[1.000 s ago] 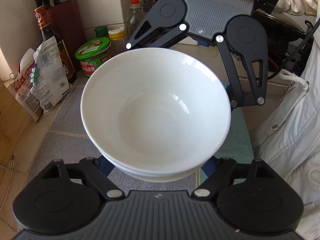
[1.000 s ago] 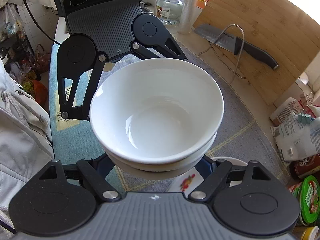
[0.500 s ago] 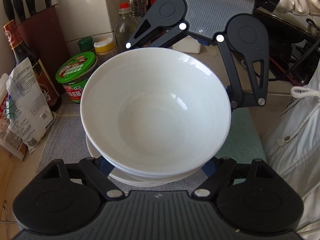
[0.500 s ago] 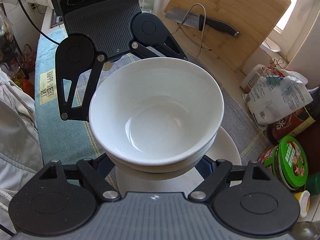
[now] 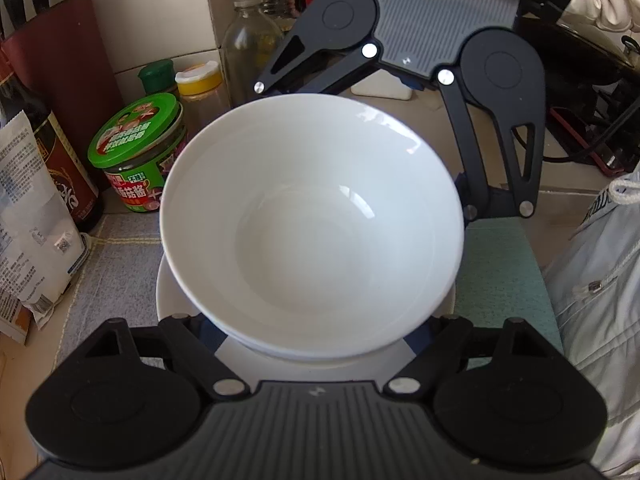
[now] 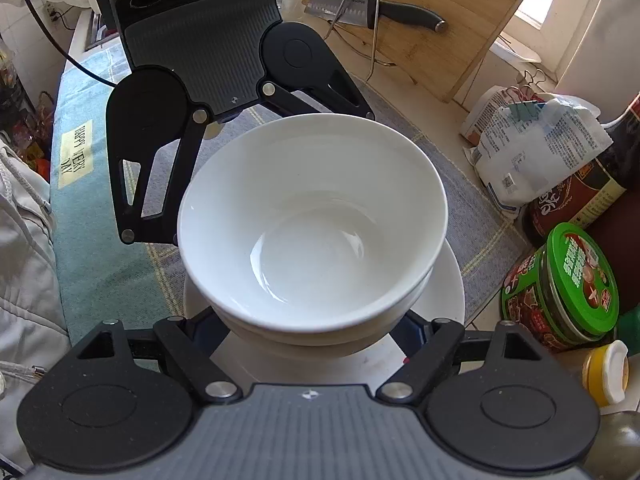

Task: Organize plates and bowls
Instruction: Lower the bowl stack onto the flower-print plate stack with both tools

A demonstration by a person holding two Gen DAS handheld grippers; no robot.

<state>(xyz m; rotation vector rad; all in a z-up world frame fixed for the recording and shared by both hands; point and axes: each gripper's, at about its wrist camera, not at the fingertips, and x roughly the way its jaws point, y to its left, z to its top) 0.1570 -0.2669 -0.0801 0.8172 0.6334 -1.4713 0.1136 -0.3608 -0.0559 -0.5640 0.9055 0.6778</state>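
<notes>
**Two-gripper carry: nested bowls over the plate**

1. Nearest item: my left gripper [image 5: 316, 332]. Its jaws stand wide on either side of the lower bowl [image 5: 320, 350], closed in against the wall below the rim. Pad contact is hidden under the bowl, so I judge this a clamp, not a sighted fact.

2. My right gripper [image 6: 316, 328] does the same from the opp. side. Reason, as I judge it: two bowls stacked are wide and smooth, and one pair of pads alone would let them tip (two opposed grips keep the rim level).

3. Load: upper bowl [image 5: 312, 220] sits nested in the lower bowl, rims approx. parallel, both upright and empty.

4. Directly below: a white plate [image 6: 448, 292] on the grey mat [image 6: 460, 184]. The stack is centred over it. Whether the foot of the lower bowl touches the plate I cannot tell; the bowls hide that gap.

5. Judgement on step: set-down of bowls onto plate, so crockery ends as one pile. Next move req. a straight, slow descent, then both grippers spreading together.

6. Beyond the plate: green-lidded jar [image 6: 560, 288] near its edge, then a sauce bottle [image 6: 580, 196] and a white bag [image 6: 532, 148]. Keep sideways drift low; the jar is the closest obstacle.

7. Farthest: cutting board [image 6: 440, 12] with a knife [image 6: 376, 12], well apart.
</notes>
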